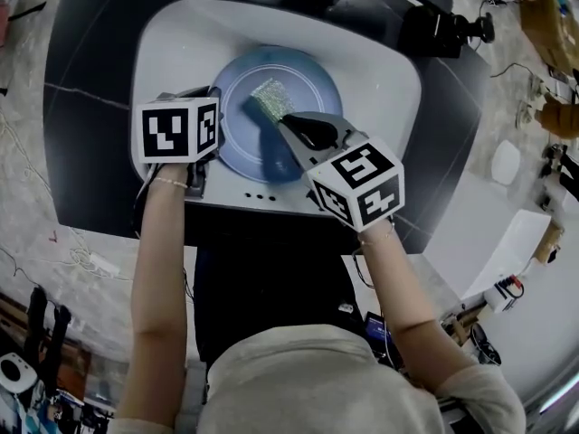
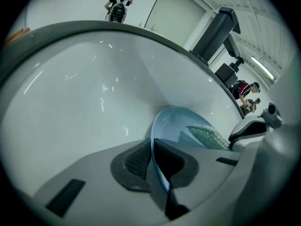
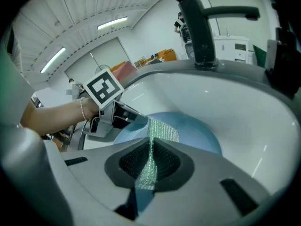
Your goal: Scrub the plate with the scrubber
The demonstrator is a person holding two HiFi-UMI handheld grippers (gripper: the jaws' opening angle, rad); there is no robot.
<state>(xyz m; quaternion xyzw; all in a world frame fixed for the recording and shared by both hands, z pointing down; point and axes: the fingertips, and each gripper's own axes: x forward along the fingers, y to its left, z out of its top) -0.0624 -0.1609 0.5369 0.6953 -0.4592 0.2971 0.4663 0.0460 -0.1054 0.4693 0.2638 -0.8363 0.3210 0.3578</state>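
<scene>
A pale blue plate point(image 1: 298, 80) lies in the white sink basin point(image 1: 181, 34). My left gripper point(image 1: 215, 125) is shut on the plate's left rim; in the left gripper view the rim point(image 2: 153, 147) runs between its pads. My right gripper point(image 1: 288, 123) is shut on a glittery green scrubber point(image 1: 270, 98), which rests on the plate's middle. In the right gripper view the scrubber point(image 3: 157, 133) stands edge-on between the pads and fans out over the plate point(image 3: 197, 133), with the left gripper point(image 3: 126, 117) at the plate's far rim. From the left gripper view the scrubber point(image 2: 209, 136) shows over the plate.
A dark faucet point(image 3: 197, 27) rises at the sink's far rim. The sink sits in a dark counter point(image 1: 81, 107). Cables and equipment lie on the floor around point(image 1: 507, 292). People stand far off in the room point(image 2: 117, 8).
</scene>
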